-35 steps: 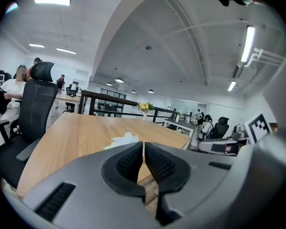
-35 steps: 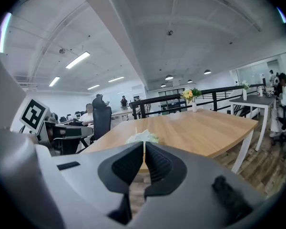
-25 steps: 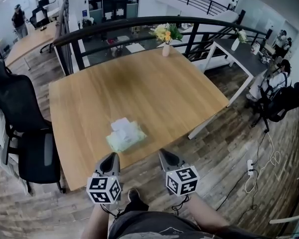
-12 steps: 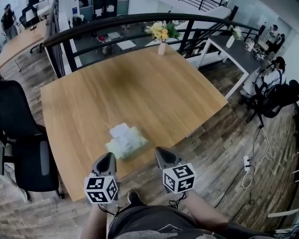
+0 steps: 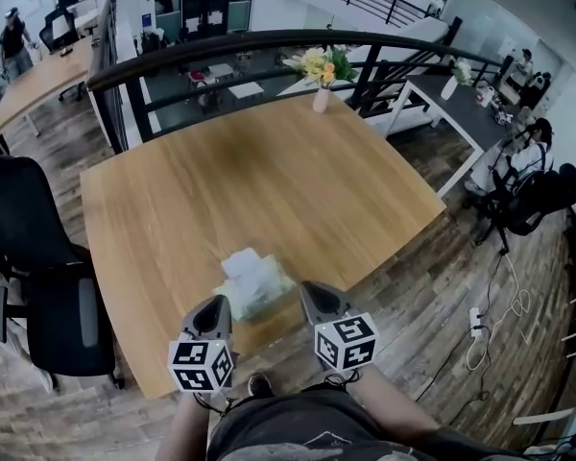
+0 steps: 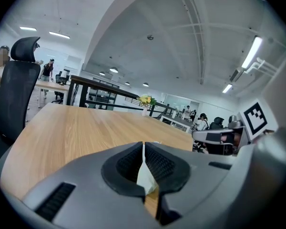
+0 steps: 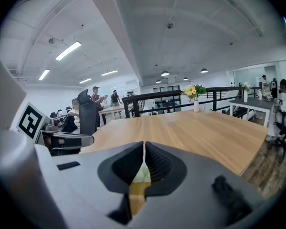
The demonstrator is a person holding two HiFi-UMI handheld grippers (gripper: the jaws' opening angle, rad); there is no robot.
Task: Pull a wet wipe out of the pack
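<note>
The wet wipe pack is lying on the wooden table, close to its near edge, with a white sheet showing at its far end. The left gripper and the right gripper are hovering just beside it at the near side, one at each corner, both pointing forward and slightly down. Both are keeping their jaws pressed together and are gripping nothing. In each gripper view a pale sliver of the pack is peeking through the slot behind the closed tips. A vase of flowers is standing at the table's far edge, and a black chair is sitting to the left.
</note>
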